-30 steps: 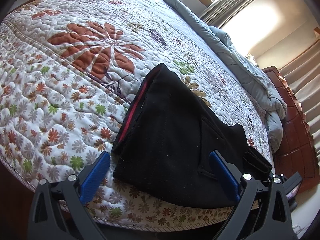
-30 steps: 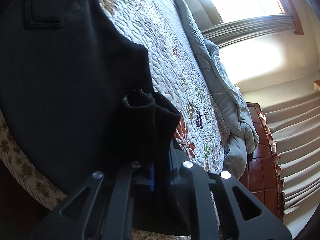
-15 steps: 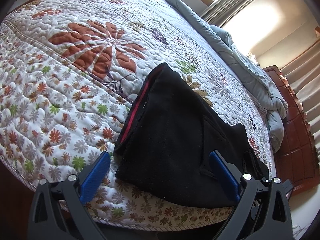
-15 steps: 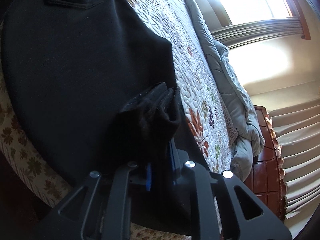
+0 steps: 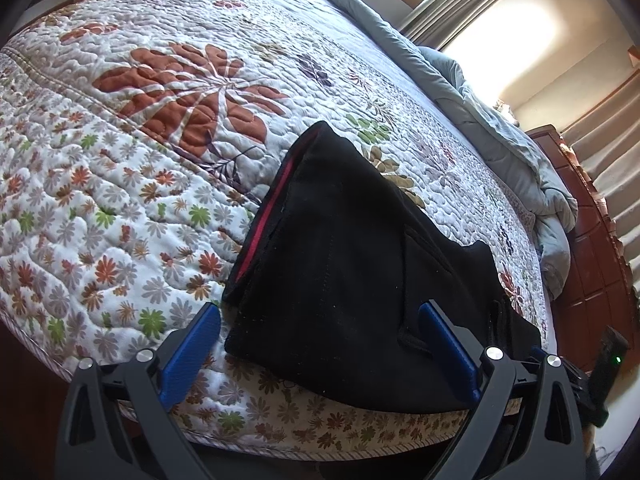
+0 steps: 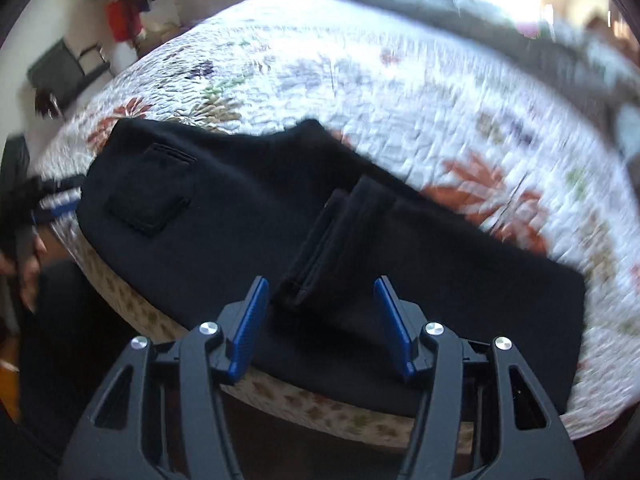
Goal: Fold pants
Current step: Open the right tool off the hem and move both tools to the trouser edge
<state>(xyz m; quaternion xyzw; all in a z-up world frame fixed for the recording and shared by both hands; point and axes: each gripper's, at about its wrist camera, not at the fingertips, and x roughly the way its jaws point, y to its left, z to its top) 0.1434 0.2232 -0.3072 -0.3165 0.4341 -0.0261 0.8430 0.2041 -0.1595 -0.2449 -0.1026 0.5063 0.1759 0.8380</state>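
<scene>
Released a moment ago, the bunched cuff now lies on the black pants [image 6: 248, 216], and the right gripper [image 6: 320, 312] stands wide open, empty, just short of it. Pants rest folded near the floral quilt's [image 5: 132, 152] front edge; left gripper [image 5: 320, 344] spread wide, holding nothing.

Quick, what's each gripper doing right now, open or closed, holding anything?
Left gripper: open, holding nothing.
Right gripper: open, empty, above the black pants.
</scene>
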